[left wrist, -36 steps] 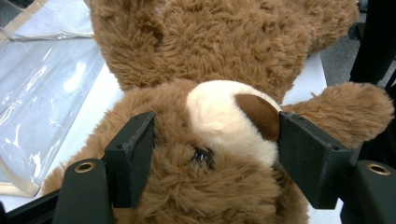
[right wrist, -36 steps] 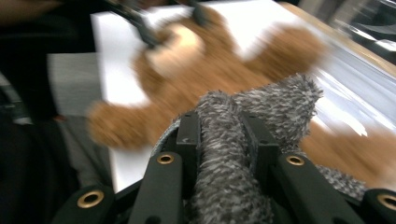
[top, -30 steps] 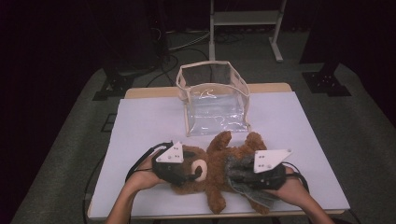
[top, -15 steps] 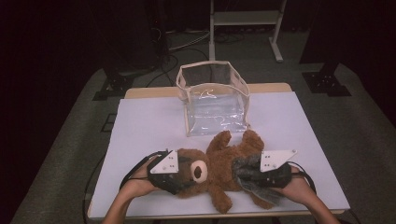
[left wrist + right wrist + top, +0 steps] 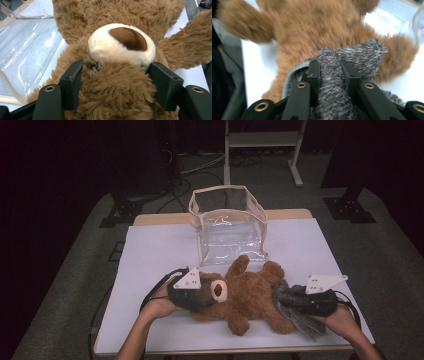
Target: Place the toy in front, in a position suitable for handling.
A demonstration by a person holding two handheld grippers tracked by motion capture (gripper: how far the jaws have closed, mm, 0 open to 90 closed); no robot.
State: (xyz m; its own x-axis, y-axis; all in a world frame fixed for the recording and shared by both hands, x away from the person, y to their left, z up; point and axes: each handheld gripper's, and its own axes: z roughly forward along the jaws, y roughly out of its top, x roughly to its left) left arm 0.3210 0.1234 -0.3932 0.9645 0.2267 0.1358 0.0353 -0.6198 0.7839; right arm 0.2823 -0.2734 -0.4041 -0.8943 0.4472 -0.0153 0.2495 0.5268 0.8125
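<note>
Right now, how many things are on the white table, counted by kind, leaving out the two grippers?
Brown teddy bear: 1
Grey fuzzy garment: 1
Clear plastic bag with beige trim: 1
Total: 3

A white-topped table (image 5: 150,250) stood on grey carpet. On it lay a brown teddy bear (image 5: 250,295) on its back, grey fuzzy cloth (image 5: 300,320) at its feet, beside a clear open-topped bag (image 5: 230,227).
</note>
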